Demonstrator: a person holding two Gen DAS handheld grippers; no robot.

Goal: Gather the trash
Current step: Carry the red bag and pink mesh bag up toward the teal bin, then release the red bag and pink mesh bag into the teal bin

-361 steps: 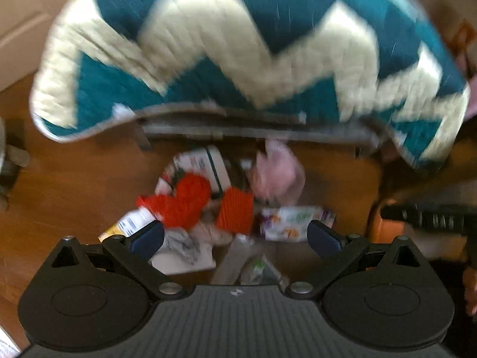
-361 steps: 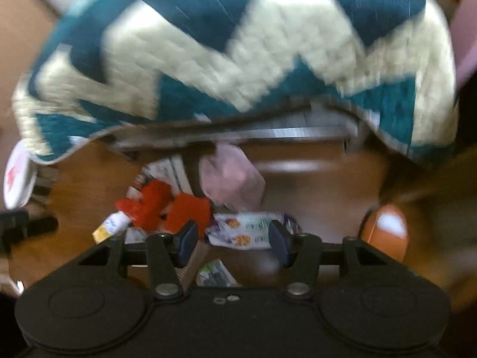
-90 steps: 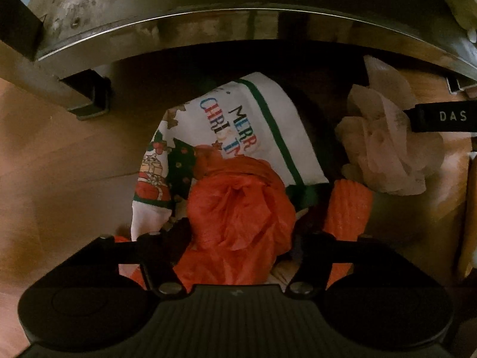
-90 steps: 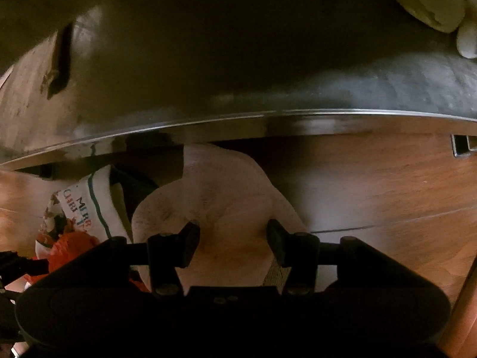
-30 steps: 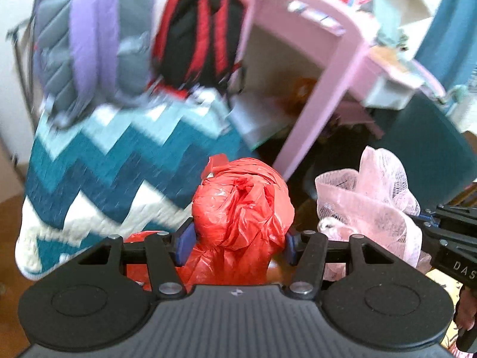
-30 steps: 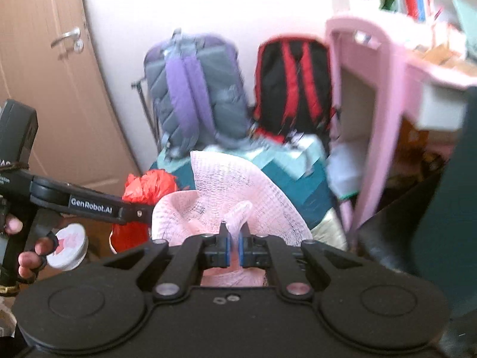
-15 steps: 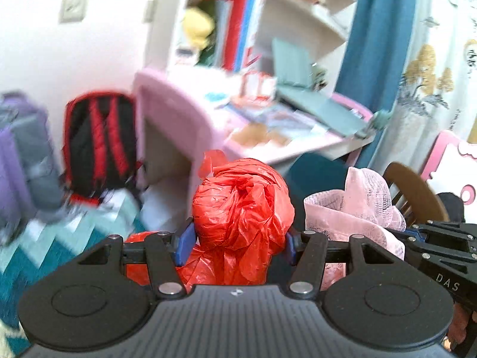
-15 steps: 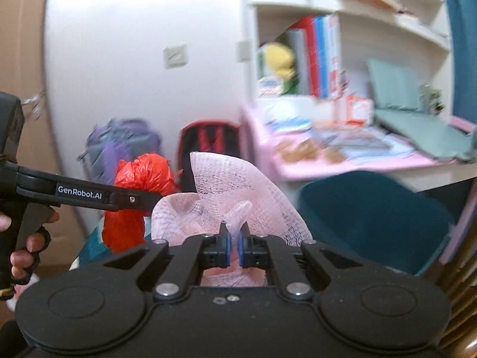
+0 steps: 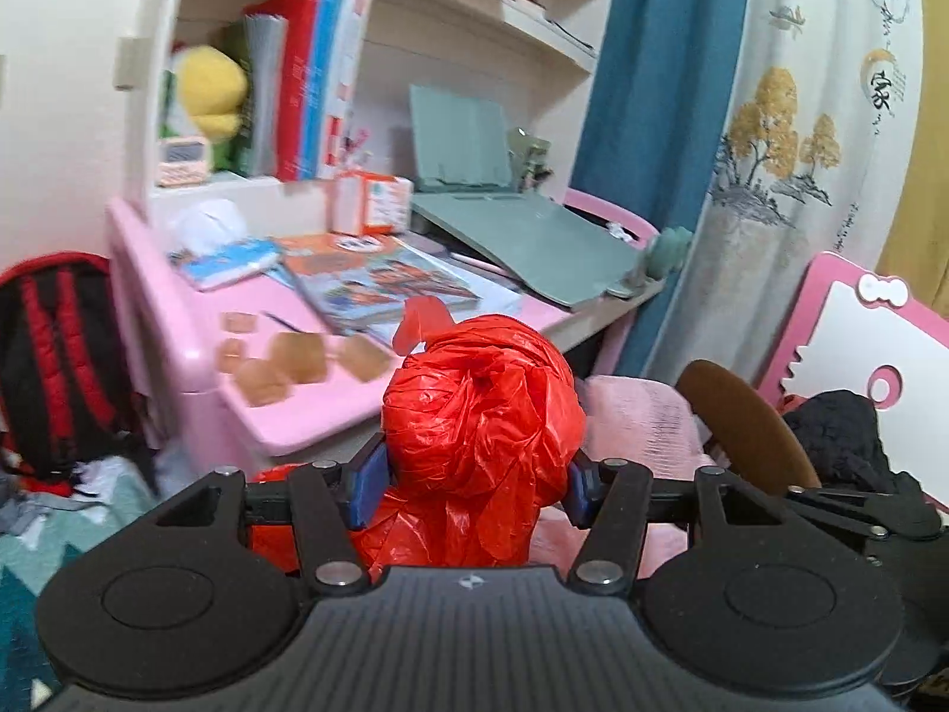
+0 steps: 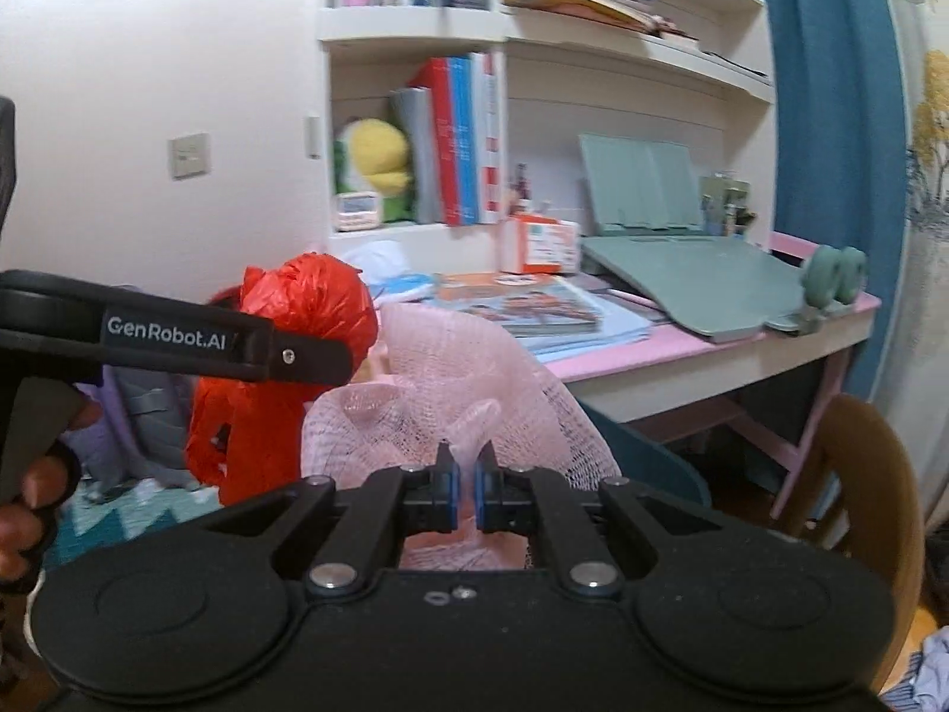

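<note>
My left gripper [image 9: 474, 483] is shut on a crumpled red plastic bag [image 9: 480, 433] and holds it up in the air; the bag also shows in the right wrist view [image 10: 296, 332]. My right gripper [image 10: 465, 489] is shut on a pink mesh net [image 10: 451, 397], also held in the air; the net shows behind the red bag in the left wrist view [image 9: 640, 421]. The two grippers are side by side, the left one left of the right one.
A pink desk [image 9: 196, 332] with books, a green reading stand [image 9: 522, 231] and shelves stands ahead. A wooden chair back [image 10: 860, 463], a blue curtain [image 9: 658, 118], a red-black backpack [image 9: 47, 344] and a zigzag rug [image 9: 24, 558] surround it.
Both grippers swung right and up from the bed and backpacks toward the desk, still carrying the red bag and the pink net. The pieces were taken from under the bed earlier.
</note>
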